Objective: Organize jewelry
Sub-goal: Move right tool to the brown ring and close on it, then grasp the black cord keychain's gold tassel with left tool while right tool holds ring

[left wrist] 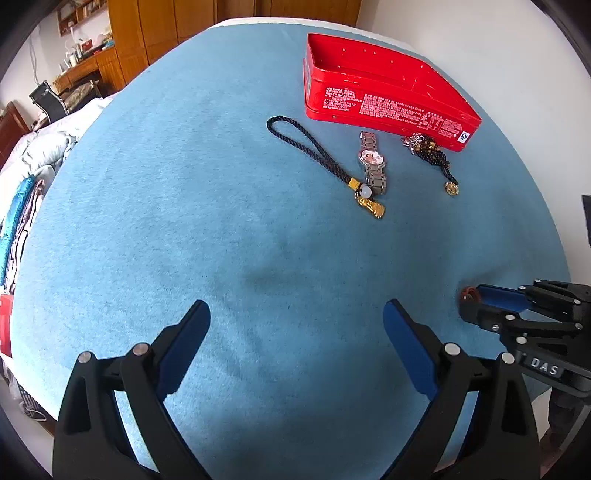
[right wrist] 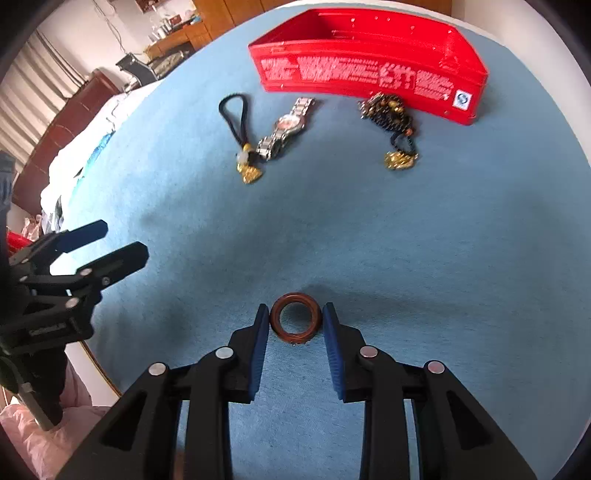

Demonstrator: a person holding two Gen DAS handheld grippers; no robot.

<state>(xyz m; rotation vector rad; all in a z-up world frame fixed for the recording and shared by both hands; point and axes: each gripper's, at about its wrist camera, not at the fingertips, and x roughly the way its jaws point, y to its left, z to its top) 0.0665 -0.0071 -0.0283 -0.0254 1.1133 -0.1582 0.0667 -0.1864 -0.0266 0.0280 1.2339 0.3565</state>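
Observation:
A brown ring (right wrist: 295, 319) lies on the blue cloth between the blue pads of my right gripper (right wrist: 295, 325); the pads stand close on both sides, and contact is unclear. The ring also shows in the left wrist view (left wrist: 469, 294) at my right gripper's tip (left wrist: 471, 301). My left gripper (left wrist: 295, 325) is open wide and empty above the cloth; it also shows in the right wrist view (right wrist: 122, 243). A red tin box (left wrist: 388, 96) (right wrist: 369, 62) sits open at the far side. A black cord charm (left wrist: 321, 158) (right wrist: 240, 136), a metal watch (left wrist: 373, 162) (right wrist: 284, 129) and a beaded bracelet (left wrist: 432, 151) (right wrist: 391, 118) lie before it.
A blue cloth (left wrist: 184, 221) (right wrist: 443, 240) covers the round table. Bedding (left wrist: 33, 155) and wooden furniture (left wrist: 147, 29) stand beyond the table's left edge.

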